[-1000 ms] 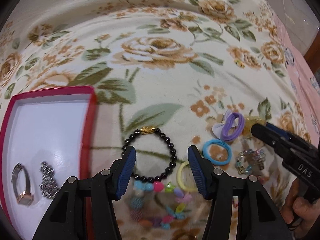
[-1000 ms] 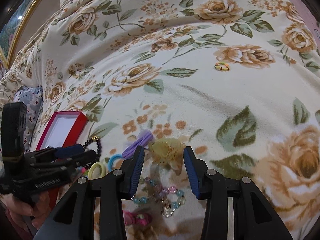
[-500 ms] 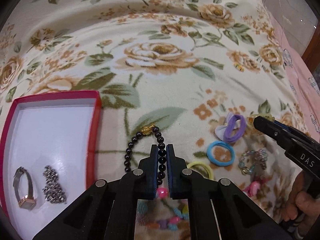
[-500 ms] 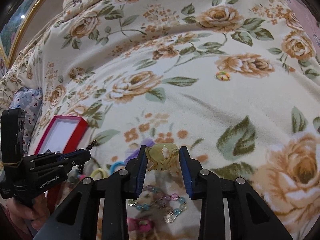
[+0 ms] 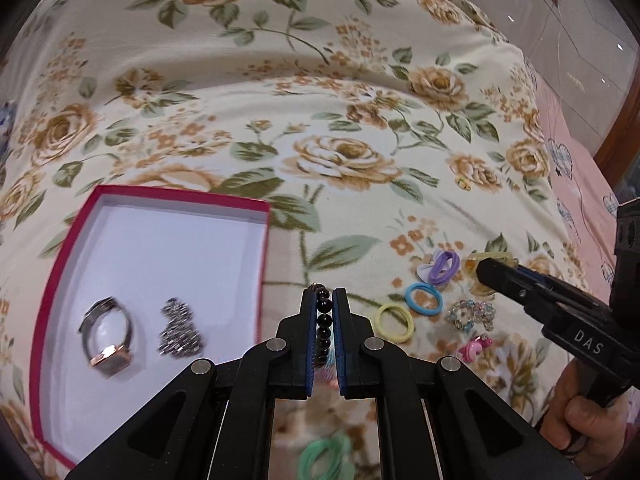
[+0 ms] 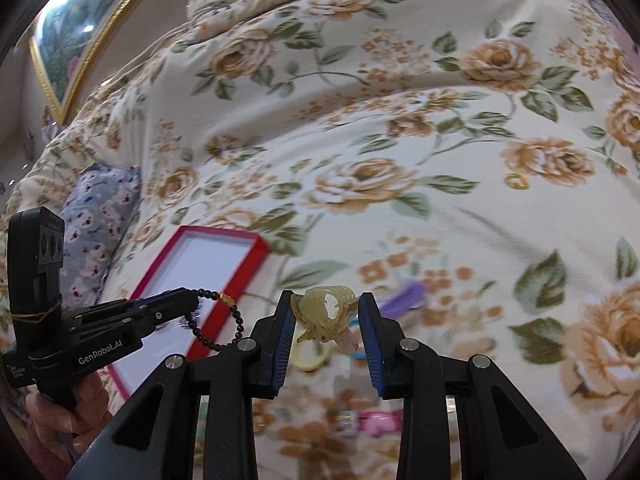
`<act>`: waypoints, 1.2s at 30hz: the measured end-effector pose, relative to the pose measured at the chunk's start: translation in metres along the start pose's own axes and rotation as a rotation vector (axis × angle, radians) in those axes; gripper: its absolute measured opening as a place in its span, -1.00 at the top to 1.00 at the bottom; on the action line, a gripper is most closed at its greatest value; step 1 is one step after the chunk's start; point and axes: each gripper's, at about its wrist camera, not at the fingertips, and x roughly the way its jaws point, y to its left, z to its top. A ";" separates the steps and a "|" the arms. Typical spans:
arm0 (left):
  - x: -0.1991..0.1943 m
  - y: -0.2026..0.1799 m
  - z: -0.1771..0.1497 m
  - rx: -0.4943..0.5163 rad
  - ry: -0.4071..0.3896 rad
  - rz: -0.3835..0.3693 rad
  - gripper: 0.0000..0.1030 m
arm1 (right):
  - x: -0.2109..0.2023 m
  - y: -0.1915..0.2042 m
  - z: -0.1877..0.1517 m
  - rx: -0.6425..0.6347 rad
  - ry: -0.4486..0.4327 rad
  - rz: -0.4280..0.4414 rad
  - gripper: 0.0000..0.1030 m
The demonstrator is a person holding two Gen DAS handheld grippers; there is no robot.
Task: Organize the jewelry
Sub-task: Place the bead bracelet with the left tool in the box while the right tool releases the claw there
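Left gripper point(image 5: 324, 312) clamped on the black bead bracelet point(image 5: 323, 320), jaws nearly together, a short run of beads pinched between the blue pads and the rest of the loop hanging free below, gold bead point(image 6: 227, 300) showing in the right wrist view. Red-rimmed box point(image 5: 266, 248) lying just to the left of that gripper, white floor open, a watch point(image 5: 107, 336) and a silvery chain piece point(image 5: 180, 330) already inside near its lower left; long side of the box running away from the camera, so only a short sideways carry over the near red wall likely needed. Right gripper point(image 6: 326, 320) closed on the pale yellow hair claw point(image 6: 326, 312), jaws held fairly wide by the clip's body, raised off the floral bedspread point(image 5: 320, 100). Box well to the left of that gripper, beyond the left one, so the left hand clearly the nearer of the two and probably first to drop. Left on the bedspread between the two tools: yellow hair tie point(image 5: 394, 323), blue hair tie point(image 5: 424, 298), purple hair tie point(image 5: 444, 266), clear bead bracelet point(image 5: 472, 314), pink clip point(image 5: 474, 346); a green hair tie point(image 5: 326, 458) blurred under the left gripper. Main risk judged: dangling loop catching the box rim during the crossing.
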 end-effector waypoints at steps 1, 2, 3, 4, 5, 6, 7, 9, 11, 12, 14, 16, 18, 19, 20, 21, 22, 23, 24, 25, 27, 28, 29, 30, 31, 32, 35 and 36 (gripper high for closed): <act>-0.006 0.004 -0.002 -0.007 -0.005 0.002 0.87 | 0.002 0.004 0.000 -0.005 0.004 0.010 0.38; -0.012 0.007 -0.005 -0.013 -0.011 0.005 0.87 | 0.003 0.009 -0.001 -0.011 0.008 0.018 0.38; -0.016 0.010 -0.006 -0.017 -0.015 0.007 0.87 | 0.005 0.015 -0.003 -0.020 0.014 0.029 0.38; -0.021 0.013 -0.008 -0.024 -0.019 0.009 0.87 | 0.007 0.019 -0.003 -0.025 0.018 0.037 0.38; -0.027 0.017 -0.011 -0.032 -0.025 0.011 0.87 | 0.009 0.025 -0.004 -0.032 0.023 0.048 0.38; -0.031 0.021 -0.012 -0.038 -0.030 0.014 0.87 | 0.010 0.030 -0.005 -0.039 0.027 0.056 0.38; -0.036 0.024 -0.014 -0.044 -0.034 0.015 0.87 | 0.012 0.035 -0.006 -0.046 0.030 0.065 0.38; -0.045 0.031 -0.018 -0.056 -0.043 0.020 0.87 | 0.015 0.044 -0.007 -0.057 0.036 0.081 0.38; -0.055 0.039 -0.024 -0.071 -0.051 0.031 0.87 | 0.018 0.053 -0.008 -0.070 0.044 0.098 0.38; -0.058 0.042 -0.025 -0.074 -0.053 0.032 0.87 | 0.021 0.059 -0.009 -0.079 0.050 0.109 0.38; -0.067 0.051 -0.030 -0.094 -0.061 0.043 0.87 | 0.026 0.068 -0.010 -0.089 0.060 0.124 0.38; -0.072 0.058 -0.032 -0.107 -0.066 0.053 0.87 | 0.030 0.077 -0.011 -0.102 0.070 0.138 0.38; -0.079 0.067 -0.035 -0.128 -0.072 0.064 0.87 | 0.036 0.088 -0.013 -0.117 0.081 0.153 0.38; -0.082 0.071 -0.037 -0.137 -0.076 0.067 0.87 | 0.038 0.092 -0.013 -0.123 0.085 0.160 0.38; -0.085 0.076 -0.039 -0.148 -0.079 0.071 0.87 | 0.041 0.098 -0.015 -0.132 0.091 0.168 0.38; -0.088 0.080 -0.041 -0.159 -0.080 0.072 0.87 | 0.043 0.102 -0.015 -0.137 0.094 0.173 0.38; -0.088 0.082 -0.042 -0.165 -0.080 0.073 0.87 | 0.046 0.107 -0.016 -0.146 0.100 0.180 0.38; -0.090 0.087 -0.044 -0.177 -0.078 0.074 0.87 | 0.049 0.112 -0.017 -0.153 0.105 0.186 0.38; -0.090 0.090 -0.046 -0.181 -0.077 0.074 0.87 | 0.054 0.118 -0.019 -0.163 0.113 0.192 0.38; -0.090 0.093 -0.047 -0.188 -0.075 0.075 0.87 | 0.057 0.122 -0.019 -0.168 0.117 0.195 0.38; -0.088 0.098 -0.049 -0.201 -0.069 0.076 0.87 | 0.065 0.130 -0.022 -0.178 0.131 0.204 0.38; -0.087 0.101 -0.050 -0.208 -0.066 0.078 0.87 | 0.068 0.133 -0.023 -0.182 0.137 0.207 0.38; -0.086 0.104 -0.052 -0.215 -0.061 0.081 0.87 | 0.072 0.136 -0.025 -0.187 0.144 0.209 0.38; -0.084 0.106 -0.053 -0.218 -0.058 0.085 0.87 | 0.076 0.139 -0.026 -0.192 0.153 0.210 0.38; -0.082 0.108 -0.052 -0.220 -0.055 0.088 0.87 | 0.079 0.141 -0.028 -0.196 0.161 0.211 0.38; -0.080 0.111 -0.053 -0.225 -0.051 0.090 0.87 | 0.083 0.143 -0.029 -0.199 0.170 0.212 0.38; -0.072 0.120 -0.054 -0.242 -0.037 0.099 0.87 | 0.095 0.149 -0.034 -0.213 0.198 0.210 0.38; -0.070 0.124 -0.055 -0.248 -0.033 0.103 0.87 | 0.100 0.151 -0.037 -0.217 0.209 0.209 0.38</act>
